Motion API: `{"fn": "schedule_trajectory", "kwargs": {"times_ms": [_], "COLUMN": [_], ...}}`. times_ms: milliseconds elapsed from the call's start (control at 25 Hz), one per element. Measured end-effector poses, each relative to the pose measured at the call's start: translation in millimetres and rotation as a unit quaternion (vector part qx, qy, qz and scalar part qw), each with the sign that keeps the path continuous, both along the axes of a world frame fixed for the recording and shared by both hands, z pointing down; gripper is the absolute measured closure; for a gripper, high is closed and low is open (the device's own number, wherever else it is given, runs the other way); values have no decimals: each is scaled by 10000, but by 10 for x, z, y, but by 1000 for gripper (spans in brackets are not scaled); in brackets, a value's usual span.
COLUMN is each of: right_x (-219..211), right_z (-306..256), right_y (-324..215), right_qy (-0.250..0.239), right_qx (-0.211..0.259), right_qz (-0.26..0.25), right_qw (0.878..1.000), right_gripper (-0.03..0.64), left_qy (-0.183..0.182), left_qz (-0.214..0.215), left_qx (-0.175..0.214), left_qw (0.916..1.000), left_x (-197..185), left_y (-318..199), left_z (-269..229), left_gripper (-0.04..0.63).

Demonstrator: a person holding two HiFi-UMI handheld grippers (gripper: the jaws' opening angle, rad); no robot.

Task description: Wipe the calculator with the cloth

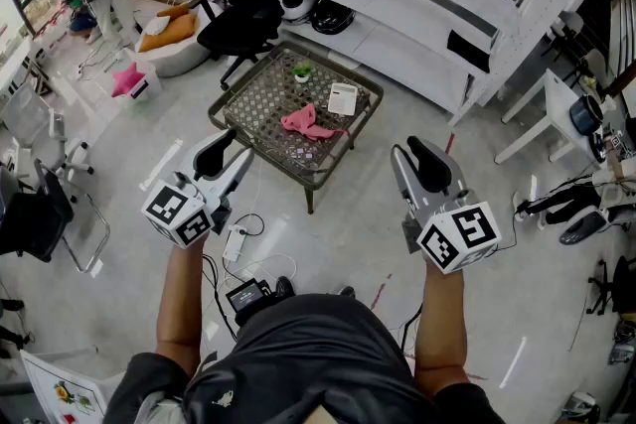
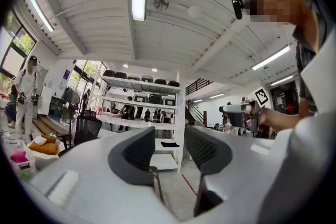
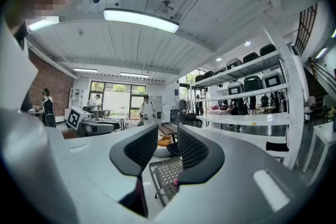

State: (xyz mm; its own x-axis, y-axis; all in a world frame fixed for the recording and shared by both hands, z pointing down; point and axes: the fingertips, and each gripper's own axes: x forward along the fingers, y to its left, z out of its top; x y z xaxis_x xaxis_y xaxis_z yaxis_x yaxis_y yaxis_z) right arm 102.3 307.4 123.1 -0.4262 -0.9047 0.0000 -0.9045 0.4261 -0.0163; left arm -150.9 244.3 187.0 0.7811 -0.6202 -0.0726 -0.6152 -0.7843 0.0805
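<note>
We see one flat, white, rectangular calculator (image 1: 343,98) lying on the woven lattice top of a low table (image 1: 260,104) at upper centre, with one crumpled pink cloth (image 1: 310,123) just beside it. Lower in the frame, the left gripper (image 2: 169,135) and the right gripper (image 3: 168,132) each show two ribbed black jaws standing apart, grasping nothing.

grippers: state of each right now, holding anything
Left gripper: open, empty.
Right gripper: open, empty.
</note>
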Motion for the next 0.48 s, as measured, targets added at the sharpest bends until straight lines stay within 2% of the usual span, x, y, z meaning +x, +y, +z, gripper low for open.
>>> {"fn": "schedule_trajectory", "kwargs": {"times_ms": [480], "right_x": [-126], "right_z": [54], "right_y": [-146], "right_qy": [-4], "right_qx": [-53], "right_qz": [129], "right_qw": [9999], "right_gripper": [499], "left_qy": [27], "left_qz": [142], "left_qx": [-78], "left_qw": [9999], "left_x": [-122], "left_y": [-194], "left_z": [98], "left_gripper": [374]}}
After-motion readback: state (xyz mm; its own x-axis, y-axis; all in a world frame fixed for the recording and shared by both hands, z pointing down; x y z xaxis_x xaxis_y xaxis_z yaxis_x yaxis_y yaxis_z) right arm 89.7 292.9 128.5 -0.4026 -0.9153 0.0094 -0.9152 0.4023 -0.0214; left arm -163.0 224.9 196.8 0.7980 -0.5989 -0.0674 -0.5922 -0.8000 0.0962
